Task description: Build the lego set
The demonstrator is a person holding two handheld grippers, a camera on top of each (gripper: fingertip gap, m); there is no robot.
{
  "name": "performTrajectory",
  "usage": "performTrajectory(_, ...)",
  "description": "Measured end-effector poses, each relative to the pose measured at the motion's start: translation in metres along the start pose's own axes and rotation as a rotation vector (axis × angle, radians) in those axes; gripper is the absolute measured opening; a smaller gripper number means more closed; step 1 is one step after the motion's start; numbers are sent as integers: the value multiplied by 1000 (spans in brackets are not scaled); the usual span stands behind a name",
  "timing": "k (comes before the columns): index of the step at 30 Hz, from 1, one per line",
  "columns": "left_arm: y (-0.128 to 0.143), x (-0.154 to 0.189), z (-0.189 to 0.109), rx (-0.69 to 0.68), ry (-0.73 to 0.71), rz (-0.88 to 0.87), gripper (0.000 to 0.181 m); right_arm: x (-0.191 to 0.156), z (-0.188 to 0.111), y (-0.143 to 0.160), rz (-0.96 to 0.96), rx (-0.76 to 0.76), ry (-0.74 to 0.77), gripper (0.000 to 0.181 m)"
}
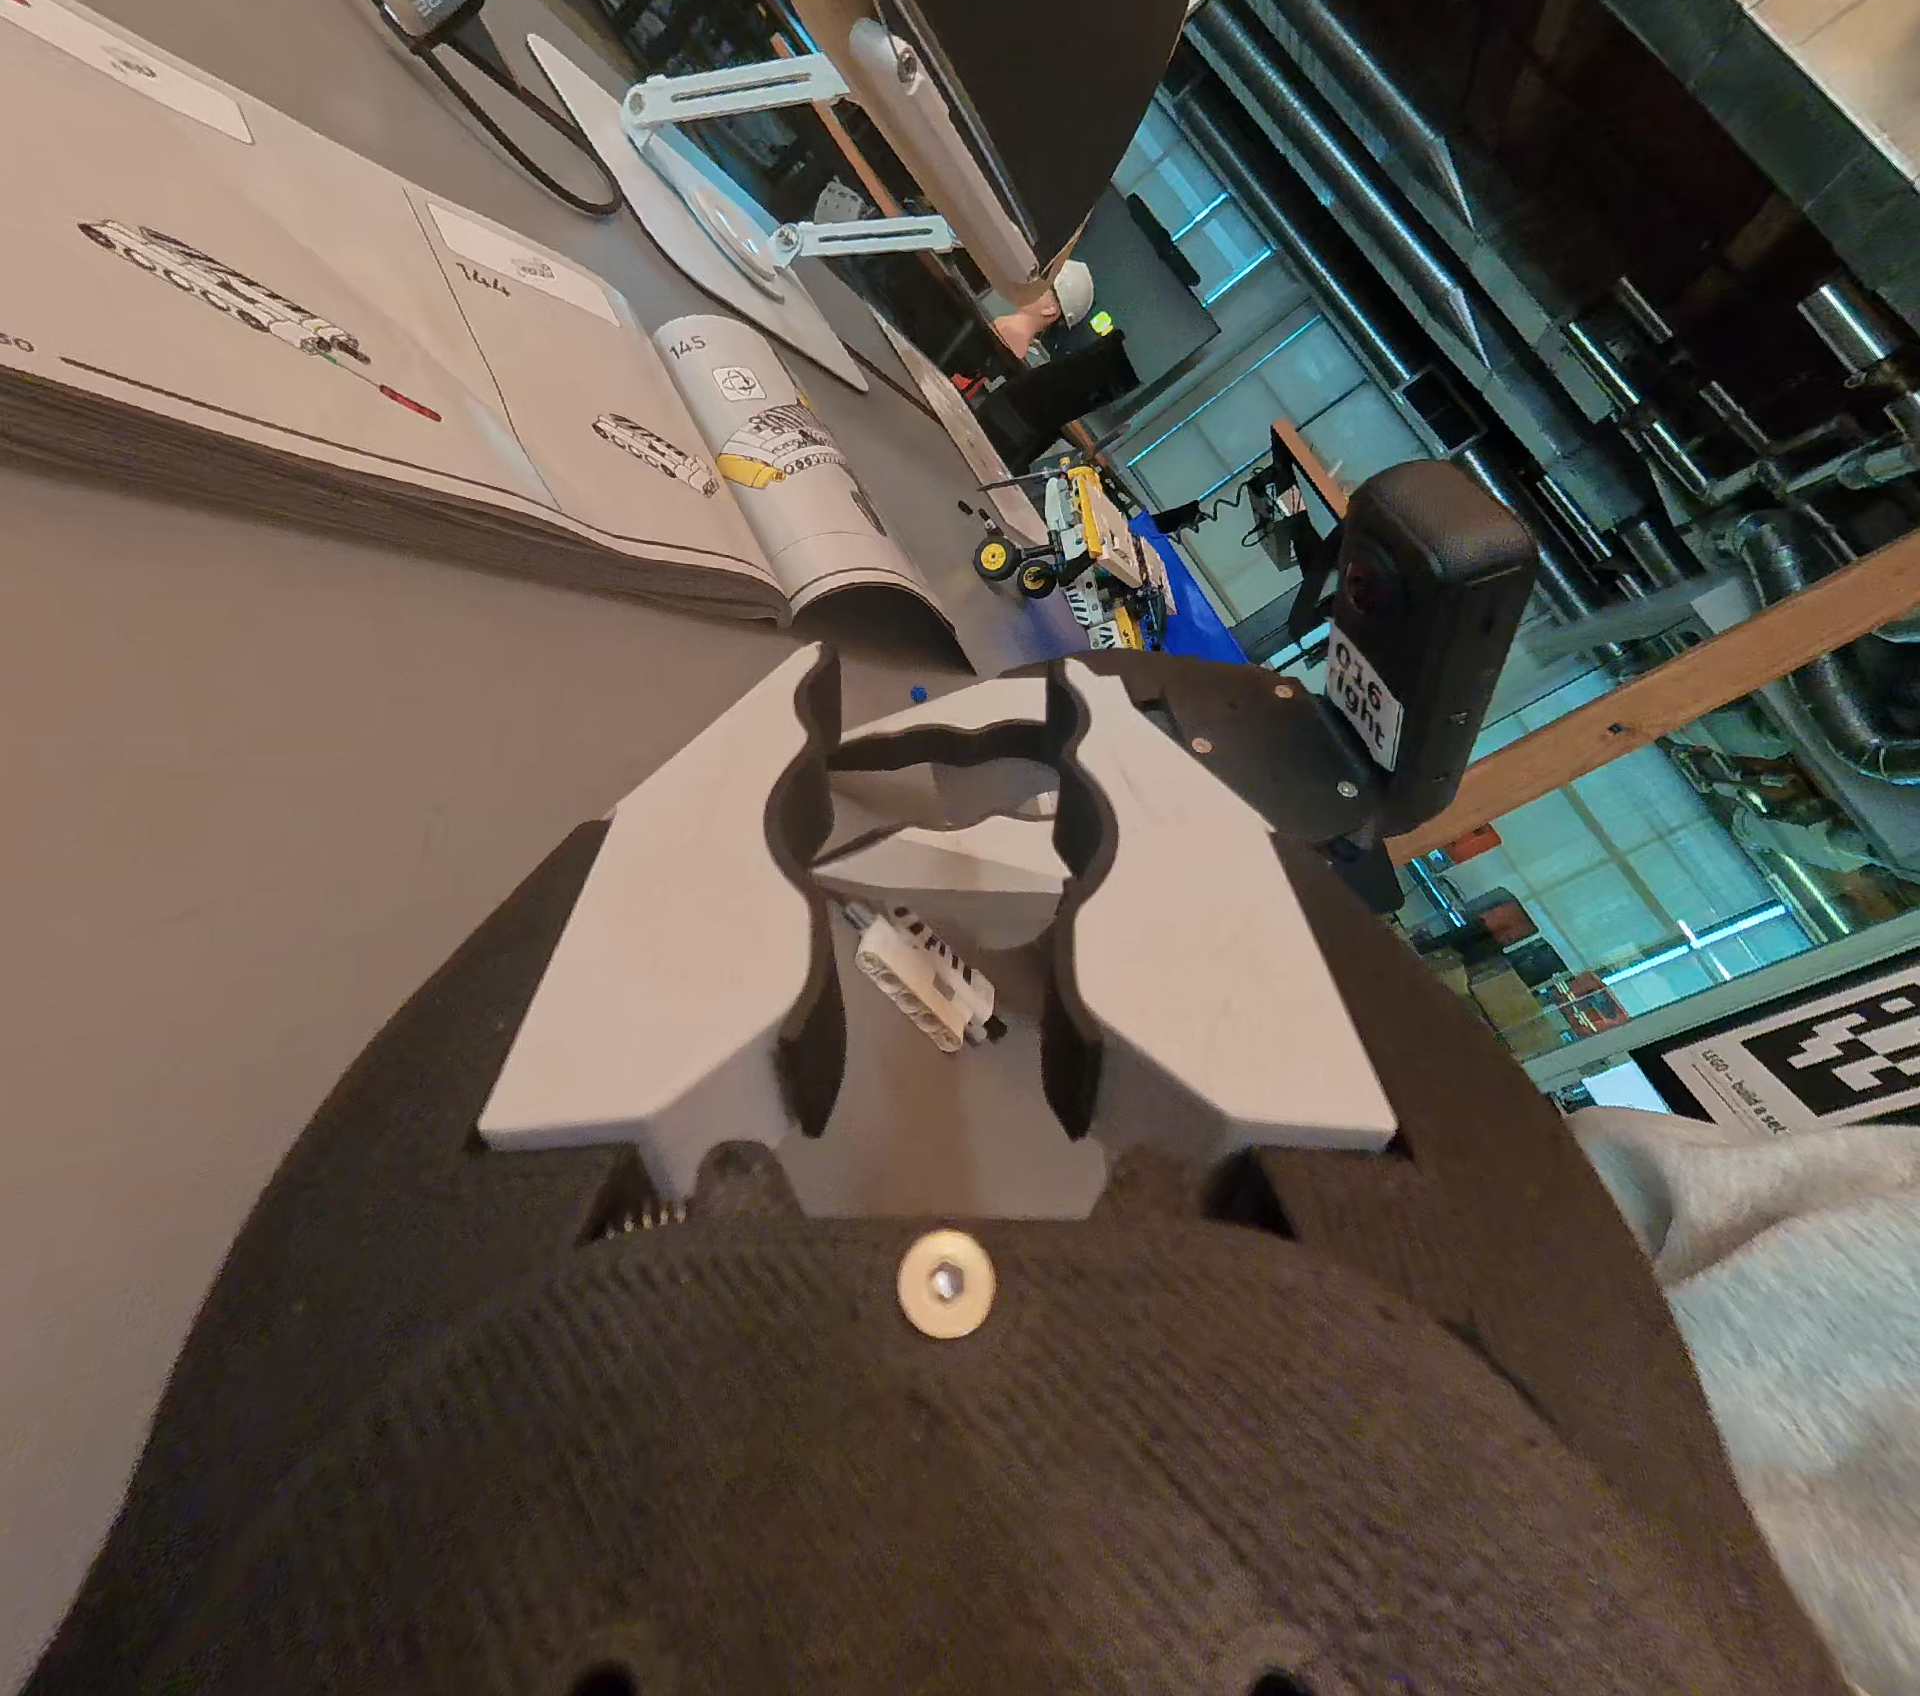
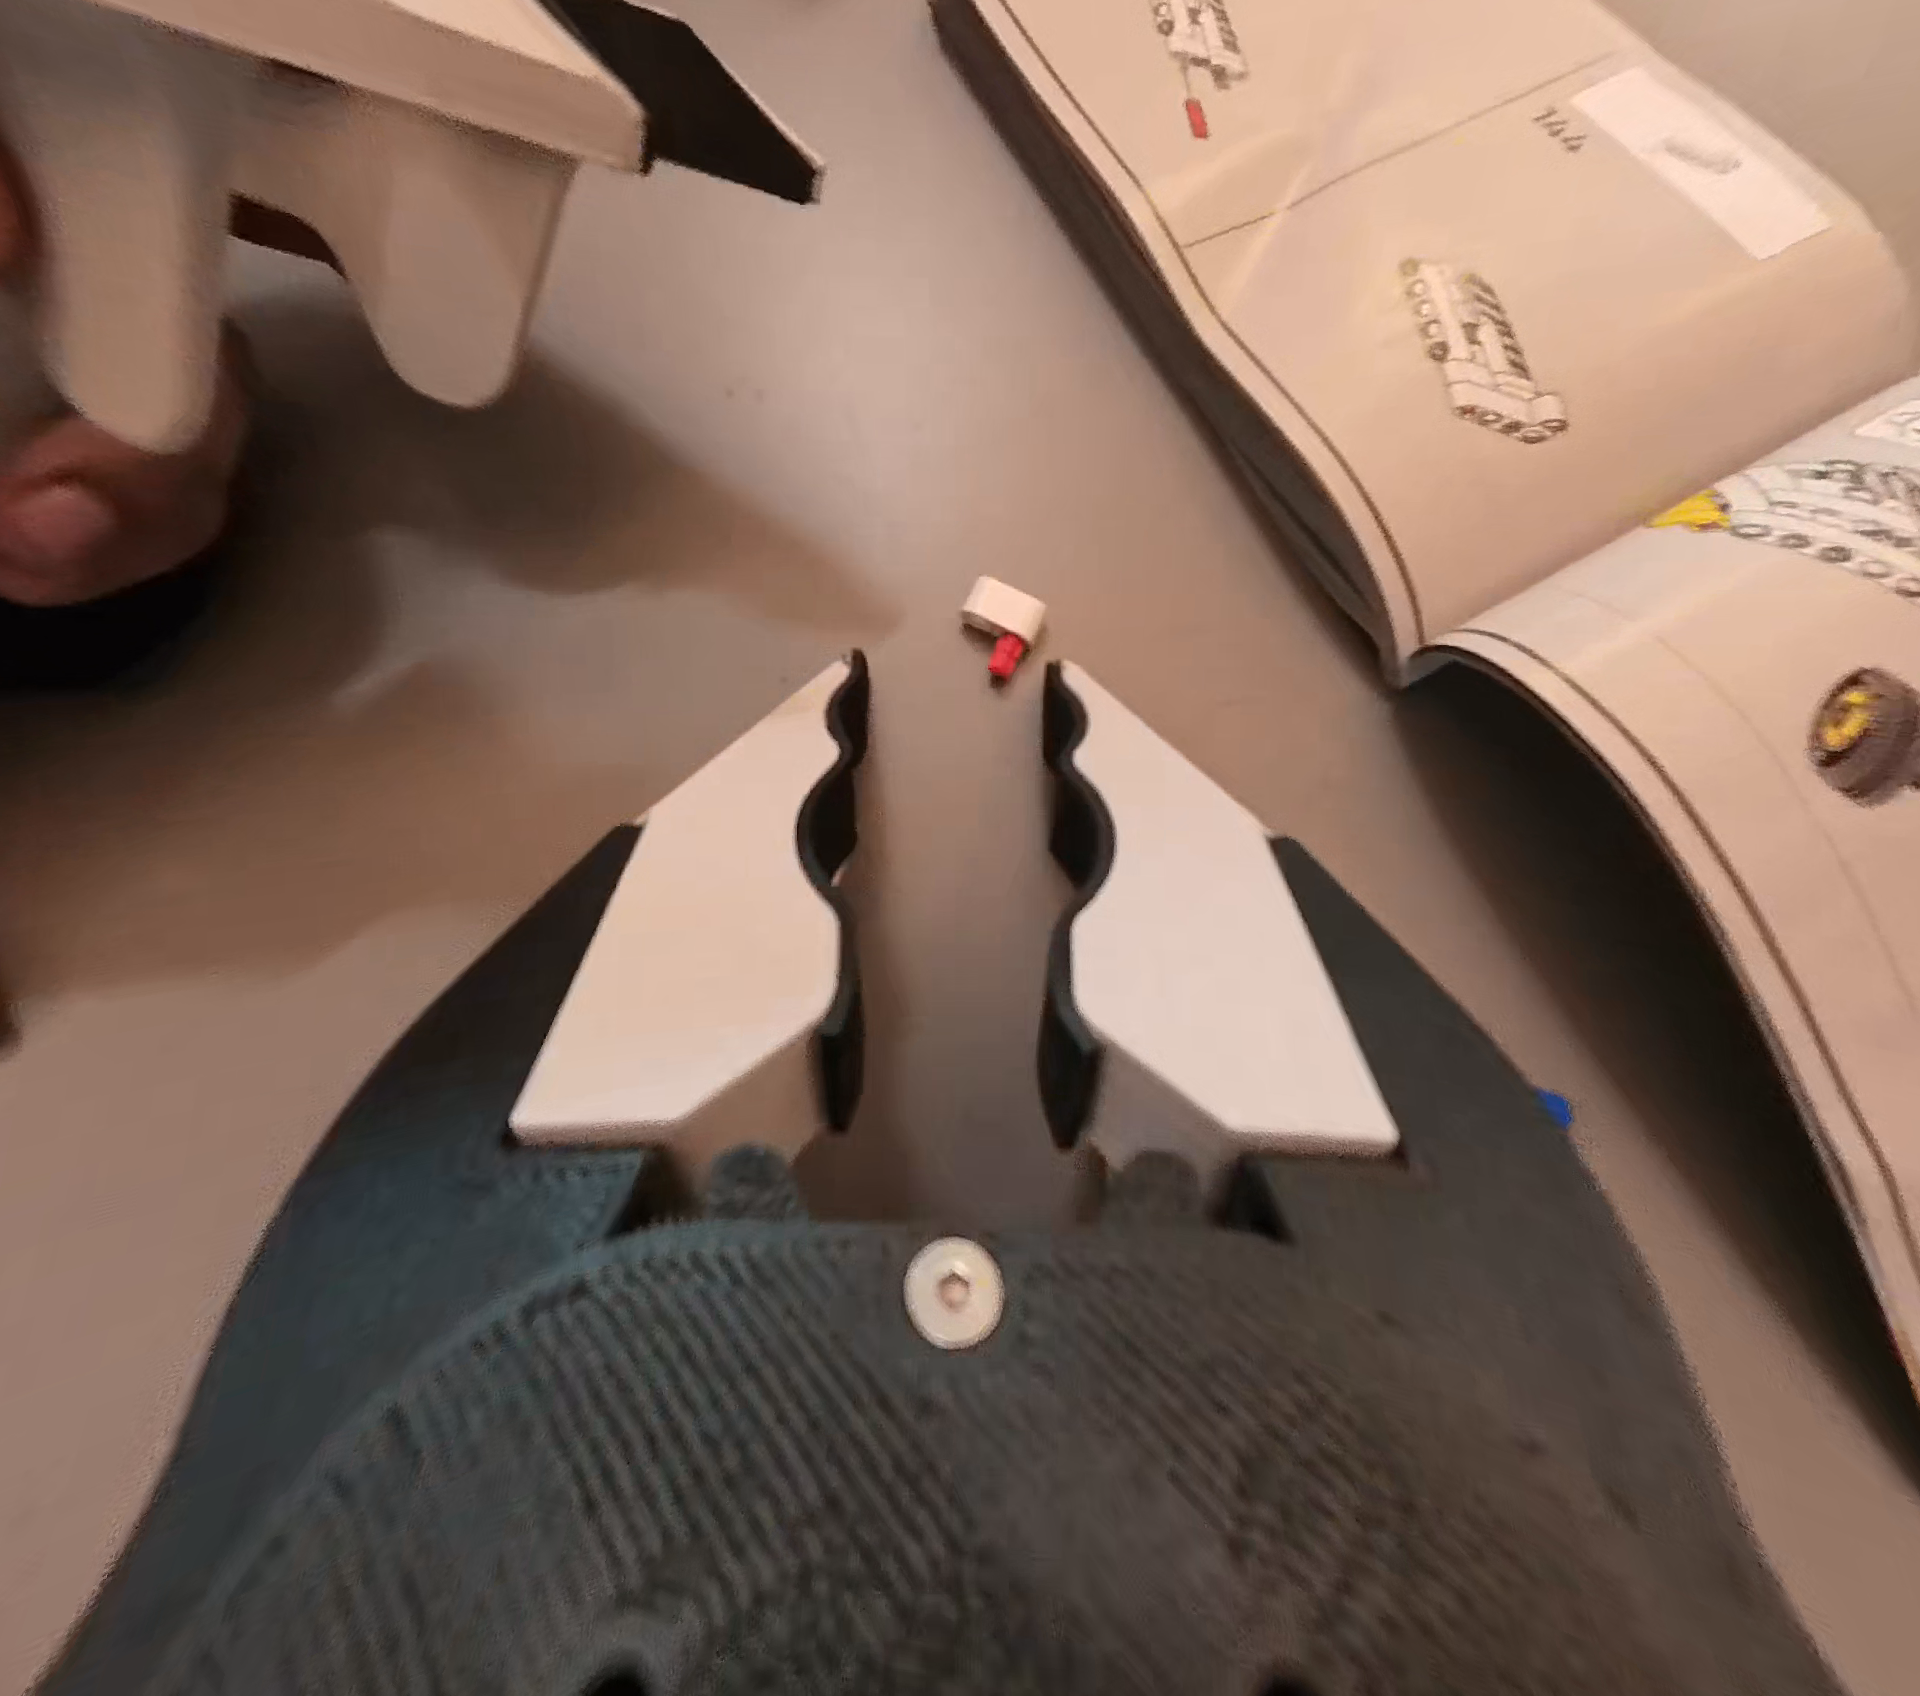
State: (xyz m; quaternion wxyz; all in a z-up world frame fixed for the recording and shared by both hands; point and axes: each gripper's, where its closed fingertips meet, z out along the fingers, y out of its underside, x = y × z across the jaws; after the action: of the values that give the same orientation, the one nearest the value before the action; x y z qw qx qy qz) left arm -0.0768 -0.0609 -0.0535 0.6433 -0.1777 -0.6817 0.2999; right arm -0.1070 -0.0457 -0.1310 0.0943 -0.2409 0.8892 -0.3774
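In the left wrist view, the left gripper (image 1: 940,690) is seen with its jaws parted and nothing clamped. A small white beam assembly with black striped parts (image 1: 928,976) lies on the grey table (image 1: 208,763), framed in the gap between the fingers, near their bases. The right gripper (image 1: 966,763) is seen just beyond the fingertips, at twelve o'clock, with its camera (image 1: 1429,638) at two o'clock. An open instruction booklet (image 1: 364,358) is spread at ten o'clock. A partly built yellow and white wheeled model (image 1: 1070,545) stands farther off at one o'clock on a blue surface (image 1: 1195,618). Neither the model nor the beam assembly is shown in the other view.

In the right wrist view, the right gripper (image 2: 951,675) is held released, fingers apart and empty. A small white piece with a red pin (image 2: 1003,623) lies on the table (image 2: 727,451) just past the fingertips, at twelve o'clock and slightly toward the right finger, untouched. This piece is not seen in the left view. The left gripper (image 2: 343,119) is seen blurred at ten o'clock, with a person's fingers (image 2: 73,503) at nine o'clock. The booklet (image 2: 1455,244) lies at two o'clock.
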Motion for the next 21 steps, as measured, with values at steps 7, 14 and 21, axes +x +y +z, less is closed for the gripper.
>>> performTrajectory(7,-2,-1,-1,9,-3,1,38,18,0,-1,15,-6,56,24)
performTrajectory(14,-1,-1,0,6,-3,-1,38,32,-5,2,-43,-32,155,9)
performTrajectory(21,-1,-1,-1,8,2,-7,38,8,-6,-2,-2,-38,31,2)
